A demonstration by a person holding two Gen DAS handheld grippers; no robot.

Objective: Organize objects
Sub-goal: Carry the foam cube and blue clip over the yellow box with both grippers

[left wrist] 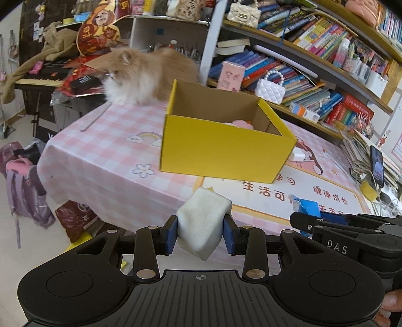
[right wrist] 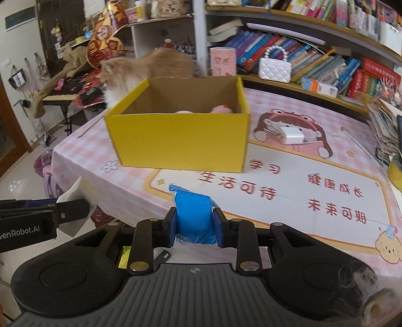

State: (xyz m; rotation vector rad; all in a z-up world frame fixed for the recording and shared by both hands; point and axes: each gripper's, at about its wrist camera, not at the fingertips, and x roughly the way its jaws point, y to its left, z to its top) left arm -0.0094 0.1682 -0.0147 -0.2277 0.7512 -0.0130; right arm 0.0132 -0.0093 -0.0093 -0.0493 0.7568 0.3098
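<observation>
1. Cluttered room, one tabletop (right wrist: 289, 176) under a pink checked cartoon cloth, bookshelves (left wrist: 314, 50) behind, one keyboard piano (left wrist: 37, 75) at the far left.
2. Left gripper (left wrist: 201, 232): jaws closed on one white block (left wrist: 203, 223), blue pads pressing both its sides, block tilted, held above the tabletop's near edge.
3. Right gripper (right wrist: 194, 227): jaws closed on one blue roll wrapped in clear film (right wrist: 192, 216), pads on both sides, also held over the near edge.
4. Each gripper shows at the edge of the other's view; the two sit side by side, close but apart.
5. One yellow cardboard box (right wrist: 181, 140), open top, sits on the tabletop beyond both grippers, well apart from them.
6. Pink soft items (right wrist: 222, 109) lie inside the box; two bumps visible in the right view, exact count cannot tell.
7. One white charger block (right wrist: 291, 135) on the tabletop just right of the box.
8. One fluffy orange-white cat (left wrist: 145, 78) sits on the tabletop behind the box.
9. Two white quilted bags: one (left wrist: 270, 90) on the low shelf, one (left wrist: 243, 13) higher up.
10. One phone (left wrist: 377, 166), screen lit, propped at the right edge.
11. One purple backpack (left wrist: 25, 193) on the floor, left.
</observation>
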